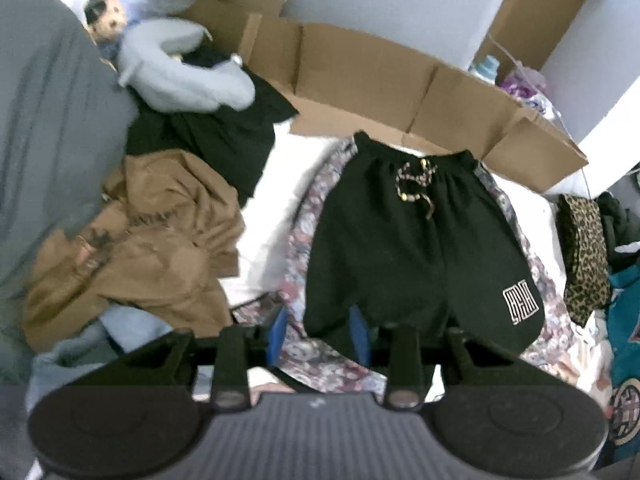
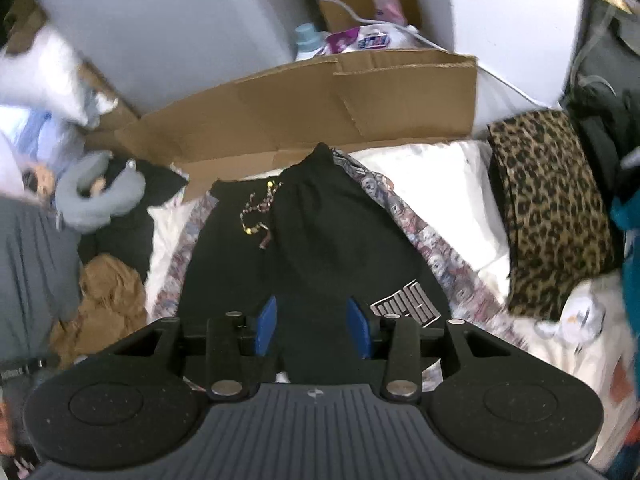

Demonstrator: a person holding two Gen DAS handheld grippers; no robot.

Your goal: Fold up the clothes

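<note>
Black shorts point(image 1: 400, 248) with a beaded drawstring point(image 1: 416, 184) and a white logo point(image 1: 520, 300) lie spread, waistband away from me, on a floral garment point(image 1: 308, 216). My left gripper point(image 1: 320, 334) is open at the hem of the shorts' left leg, with the hem's black cloth between its blue pads point(image 1: 280, 332). In the right wrist view the same shorts point(image 2: 320, 240) run toward me. My right gripper point(image 2: 312, 326) stands open, and black cloth of the right leg lies between its blue pads point(image 2: 358, 328), just left of the logo point(image 2: 408, 300).
Flattened cardboard point(image 1: 360, 80) stands behind the shorts. At left lie a crumpled brown garment point(image 1: 152, 248), a black garment point(image 1: 208, 136) and a grey neck pillow point(image 1: 180, 76). A leopard-print cloth point(image 2: 552, 208) and a teal garment point(image 2: 628, 240) lie at right, on white bedding point(image 2: 460, 200).
</note>
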